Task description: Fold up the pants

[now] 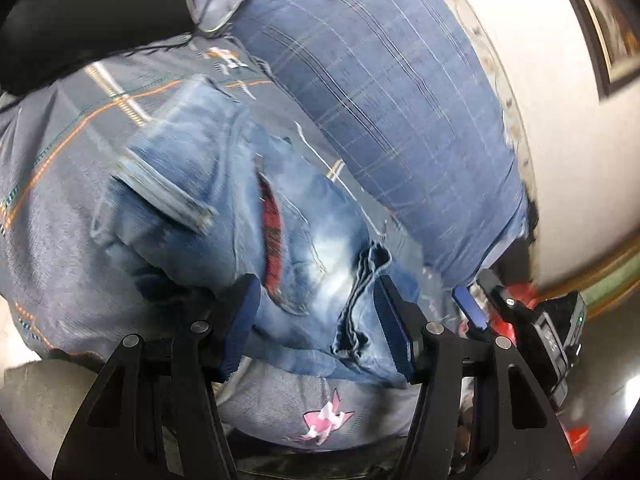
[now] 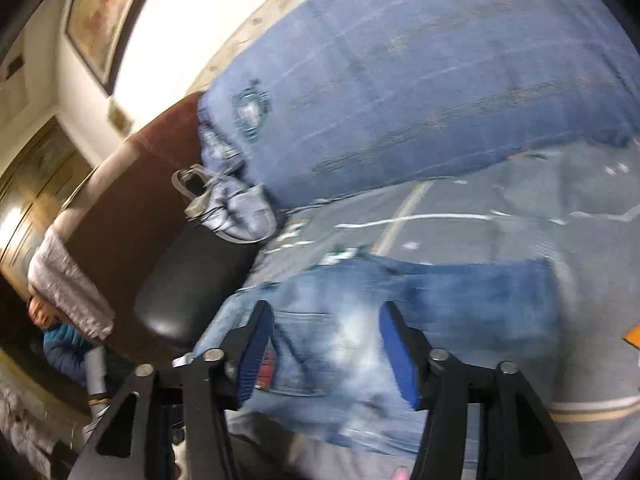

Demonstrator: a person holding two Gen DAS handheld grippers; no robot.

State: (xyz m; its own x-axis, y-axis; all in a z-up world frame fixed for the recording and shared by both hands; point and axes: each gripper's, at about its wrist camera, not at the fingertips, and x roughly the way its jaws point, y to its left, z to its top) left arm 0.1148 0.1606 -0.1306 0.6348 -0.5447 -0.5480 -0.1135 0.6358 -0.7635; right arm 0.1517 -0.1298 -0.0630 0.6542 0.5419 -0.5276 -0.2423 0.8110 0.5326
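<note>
Faded blue jeans (image 1: 224,208) lie bunched on a grey patterned bedspread (image 1: 52,184); a red plaid lining shows through a slit. My left gripper (image 1: 316,320) is open just above the denim, its jaws astride a wad of folded seams (image 1: 360,296). The other gripper's blue finger (image 1: 470,308) shows at the right edge. In the right wrist view the jeans (image 2: 420,300) lie flatter, a pocket near the middle. My right gripper (image 2: 328,344) is open over the pocket area, holding nothing.
A large blue checked pillow (image 1: 380,92) lies behind the jeans, also in the right wrist view (image 2: 420,92). A black cushion (image 2: 188,288) and a brown headboard (image 2: 132,200) stand left. A white wall (image 1: 560,128) with a framed picture (image 2: 104,12) is behind.
</note>
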